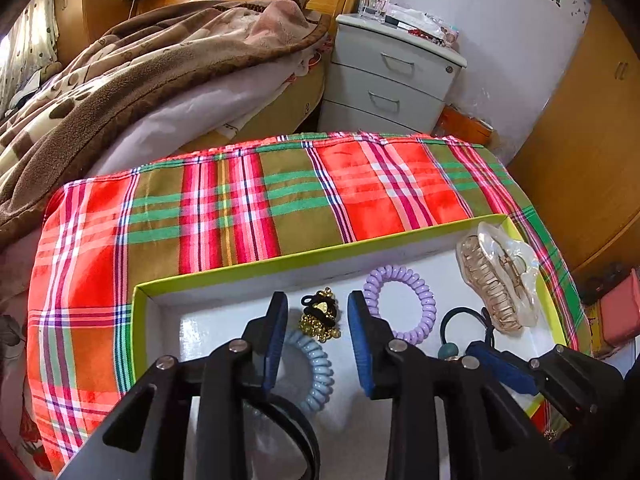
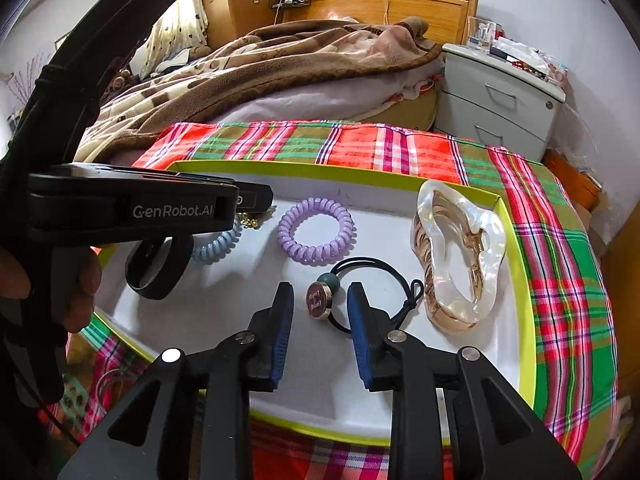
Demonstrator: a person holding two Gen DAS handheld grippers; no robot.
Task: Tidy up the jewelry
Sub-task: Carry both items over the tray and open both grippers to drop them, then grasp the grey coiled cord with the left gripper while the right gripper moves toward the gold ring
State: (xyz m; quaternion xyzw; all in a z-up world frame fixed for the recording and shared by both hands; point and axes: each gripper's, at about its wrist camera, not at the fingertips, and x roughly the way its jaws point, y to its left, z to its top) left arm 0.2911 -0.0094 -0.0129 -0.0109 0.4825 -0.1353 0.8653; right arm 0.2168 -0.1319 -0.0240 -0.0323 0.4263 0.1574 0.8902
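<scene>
A shallow white tray with a lime-green rim (image 1: 320,255) (image 2: 320,169) lies on a plaid cloth. My left gripper (image 1: 318,309) is open over it, with a black-and-gold hair tie (image 1: 320,314) lying between the fingers, untouched by the pads. My right gripper (image 2: 320,300) is also open, straddling a black elastic with a round gold-rimmed charm (image 2: 318,300). Also in the tray are a purple spiral tie (image 1: 400,304) (image 2: 316,230), a pale blue spiral tie (image 1: 318,376) (image 2: 218,246), a pearly claw clip (image 1: 496,276) (image 2: 456,256) and a black headband (image 1: 288,420) (image 2: 156,276).
The red, green and olive plaid cloth (image 1: 240,200) (image 2: 560,280) covers the table. Behind it are a bed with a brown blanket (image 1: 140,64), a grey nightstand (image 1: 392,76) (image 2: 500,96) and a wooden wardrobe (image 1: 580,140). A hand (image 2: 84,280) holds the left gripper's handle.
</scene>
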